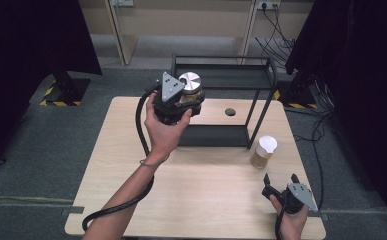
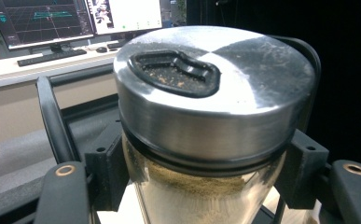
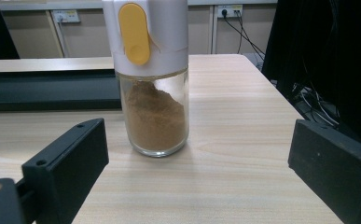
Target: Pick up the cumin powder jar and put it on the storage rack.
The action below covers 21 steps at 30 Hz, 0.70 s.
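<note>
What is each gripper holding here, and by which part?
Left gripper clamps the metal-lidded jar by its glass body under the lid; right gripper holds nothing.

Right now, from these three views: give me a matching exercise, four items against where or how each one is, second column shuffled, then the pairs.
Items
1. steel-lid jar
2. white-lid jar
3. black rack
4. right gripper

States
A. stands on the table's far half
B. clamped in the left gripper, off the table
C. jaws apart, nothing between them
D. upright on the table beside the rack's near right leg

Pairs: 1-B, 2-D, 3-A, 4-C
</note>
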Motion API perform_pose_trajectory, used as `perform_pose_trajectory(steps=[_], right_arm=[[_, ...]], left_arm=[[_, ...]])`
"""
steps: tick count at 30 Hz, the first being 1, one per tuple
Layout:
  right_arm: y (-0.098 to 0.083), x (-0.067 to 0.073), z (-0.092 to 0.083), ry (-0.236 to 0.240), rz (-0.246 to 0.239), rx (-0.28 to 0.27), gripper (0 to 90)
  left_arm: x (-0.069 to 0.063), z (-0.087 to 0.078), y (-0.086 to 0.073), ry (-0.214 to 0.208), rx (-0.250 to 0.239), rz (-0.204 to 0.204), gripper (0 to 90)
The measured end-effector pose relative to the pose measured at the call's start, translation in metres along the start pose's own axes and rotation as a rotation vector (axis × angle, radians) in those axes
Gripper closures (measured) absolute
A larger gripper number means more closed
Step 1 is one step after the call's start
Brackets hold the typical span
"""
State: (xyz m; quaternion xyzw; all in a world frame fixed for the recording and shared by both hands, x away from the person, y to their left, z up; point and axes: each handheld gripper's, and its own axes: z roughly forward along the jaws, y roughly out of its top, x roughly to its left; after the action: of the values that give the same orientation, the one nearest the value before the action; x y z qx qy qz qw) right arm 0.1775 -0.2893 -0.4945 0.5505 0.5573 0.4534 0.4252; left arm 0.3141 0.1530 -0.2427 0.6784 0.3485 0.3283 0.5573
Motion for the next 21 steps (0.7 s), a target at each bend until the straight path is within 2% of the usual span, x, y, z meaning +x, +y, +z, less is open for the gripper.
perform_pose_trajectory(steps=[21], right_arm=[[0.000, 0.000, 0.000, 0.003, -0.002, 0.000, 5.0]], left_arm=[[0.007, 0.012, 0.025, 0.035, 0.002, 0.002, 30.7]])
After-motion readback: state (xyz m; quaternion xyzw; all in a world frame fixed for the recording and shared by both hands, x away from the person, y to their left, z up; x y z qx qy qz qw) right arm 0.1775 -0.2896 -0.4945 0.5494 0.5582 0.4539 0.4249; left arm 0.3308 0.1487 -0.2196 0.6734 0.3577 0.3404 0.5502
